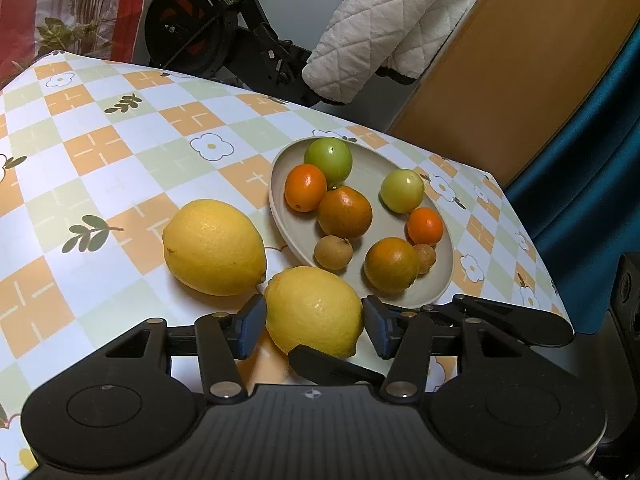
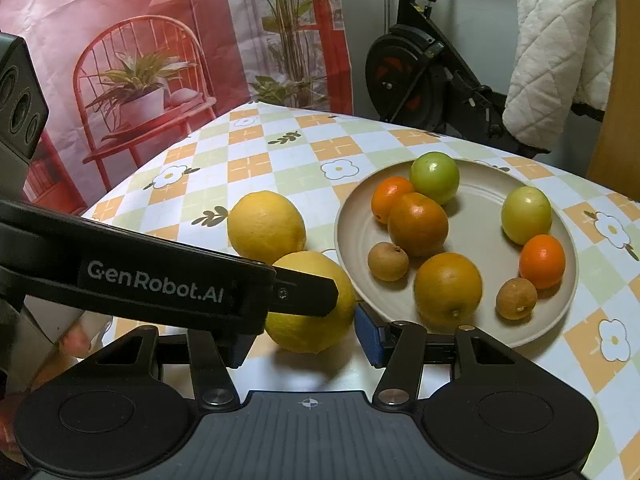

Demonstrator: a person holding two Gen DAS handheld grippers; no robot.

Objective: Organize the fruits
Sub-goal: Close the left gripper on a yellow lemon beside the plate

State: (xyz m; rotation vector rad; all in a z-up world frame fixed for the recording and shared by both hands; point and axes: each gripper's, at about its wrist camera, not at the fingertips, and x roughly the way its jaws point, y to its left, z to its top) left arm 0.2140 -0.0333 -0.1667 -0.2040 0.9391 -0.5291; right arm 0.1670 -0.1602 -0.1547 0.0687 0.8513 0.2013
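Our left tongs [image 1: 315, 326] close against the near lemon [image 1: 315, 310] on the bench [image 1: 120, 184]; our right tongs [image 2: 308, 336] stand open around it, beside the plate [image 2: 352, 236].

The desk [image 2: 280, 152] wears a checked cloth of orange, pale green and white squares with flower prints. Behind its far edge stands a black exercise bike [image 2: 416, 76], a white quilted blanket [image 2: 560, 52] draped over it. Left of the bike hangs a red printed backdrop [image 2: 160, 60] showing a chair and potted plants. Right of the bike are a wooden panel [image 1: 520, 60] and a teal curtain [image 1: 592, 180].
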